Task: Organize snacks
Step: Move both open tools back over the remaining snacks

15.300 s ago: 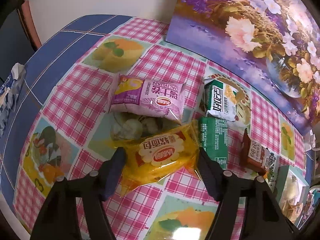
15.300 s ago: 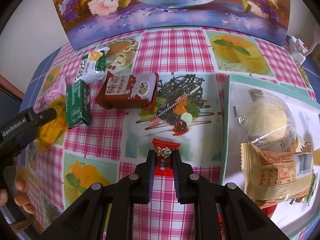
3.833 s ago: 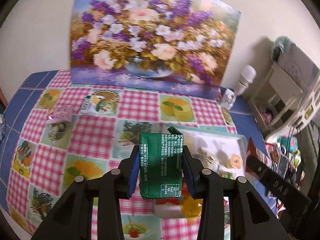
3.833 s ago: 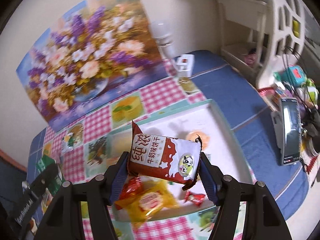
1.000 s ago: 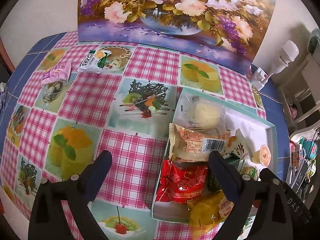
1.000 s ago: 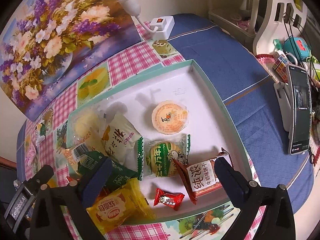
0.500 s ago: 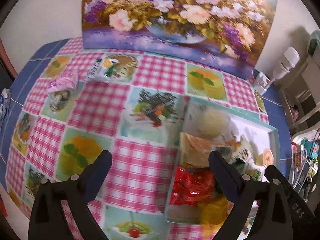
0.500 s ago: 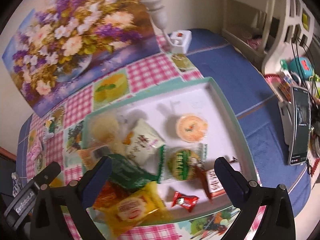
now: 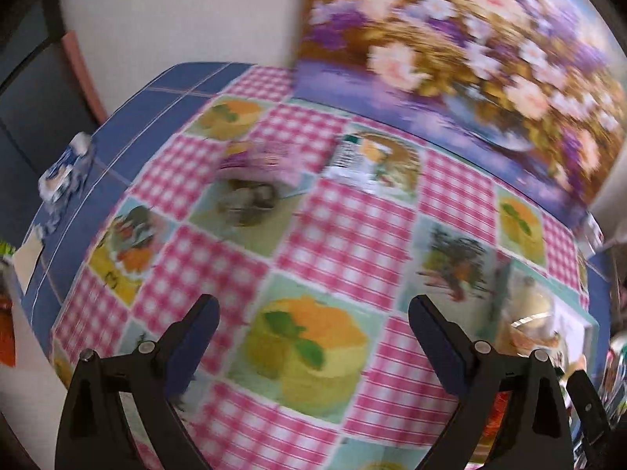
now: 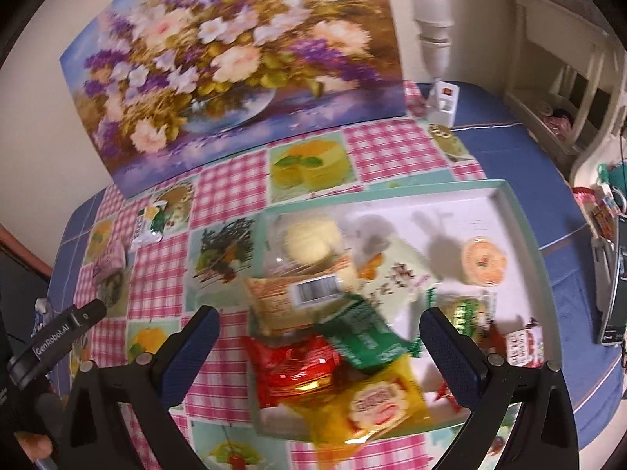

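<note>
Two snacks are left on the checked table [image 9: 352, 235]: a pink packet [image 9: 258, 158] and a white-and-green packet [image 9: 354, 164], side by side near the flower picture [image 10: 235, 62]. The left claw [image 9: 313, 329] hangs wide open and empty above the cloth. It should straddle the pink packet squarely before closing, though blur hides its edges. The right claw [image 10: 319, 337], also spread and empty, hovers over the filled tray [image 10: 525, 219].

Bright even indoor light, heavy motion blur in both views, fisheye bending, dark vignetted corners
</note>
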The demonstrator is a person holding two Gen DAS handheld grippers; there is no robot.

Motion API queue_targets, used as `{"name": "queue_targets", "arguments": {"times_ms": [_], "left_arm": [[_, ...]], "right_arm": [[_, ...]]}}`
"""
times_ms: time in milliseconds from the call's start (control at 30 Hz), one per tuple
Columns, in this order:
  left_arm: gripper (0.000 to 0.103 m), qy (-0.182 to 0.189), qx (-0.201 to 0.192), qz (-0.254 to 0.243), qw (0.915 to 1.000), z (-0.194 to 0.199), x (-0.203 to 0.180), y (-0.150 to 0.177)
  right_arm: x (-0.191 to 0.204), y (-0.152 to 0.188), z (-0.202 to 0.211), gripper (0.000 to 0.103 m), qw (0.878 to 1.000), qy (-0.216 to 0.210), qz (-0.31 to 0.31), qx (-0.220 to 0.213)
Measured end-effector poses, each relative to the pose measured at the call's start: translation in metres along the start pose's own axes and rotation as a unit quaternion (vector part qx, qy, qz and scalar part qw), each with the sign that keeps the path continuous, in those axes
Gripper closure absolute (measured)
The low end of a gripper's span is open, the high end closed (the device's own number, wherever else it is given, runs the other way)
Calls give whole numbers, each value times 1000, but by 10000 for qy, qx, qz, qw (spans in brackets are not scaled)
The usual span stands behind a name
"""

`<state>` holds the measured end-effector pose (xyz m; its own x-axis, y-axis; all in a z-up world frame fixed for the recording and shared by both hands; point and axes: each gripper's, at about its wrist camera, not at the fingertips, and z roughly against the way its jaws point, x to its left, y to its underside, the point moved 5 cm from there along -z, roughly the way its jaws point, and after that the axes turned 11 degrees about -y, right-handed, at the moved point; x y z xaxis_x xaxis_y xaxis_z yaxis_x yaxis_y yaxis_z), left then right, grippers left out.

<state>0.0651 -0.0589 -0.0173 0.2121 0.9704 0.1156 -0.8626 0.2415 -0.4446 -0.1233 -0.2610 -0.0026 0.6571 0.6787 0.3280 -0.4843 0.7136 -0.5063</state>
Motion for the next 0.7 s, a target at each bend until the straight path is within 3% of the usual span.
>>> {"name": "queue_targets", "arguments": {"times_ms": [700], "left_arm": [[6,-139,265,595,9978,-32,78,-18]], "right_arm": [[104,14,-57,0,9978,-418,335,401]]}}
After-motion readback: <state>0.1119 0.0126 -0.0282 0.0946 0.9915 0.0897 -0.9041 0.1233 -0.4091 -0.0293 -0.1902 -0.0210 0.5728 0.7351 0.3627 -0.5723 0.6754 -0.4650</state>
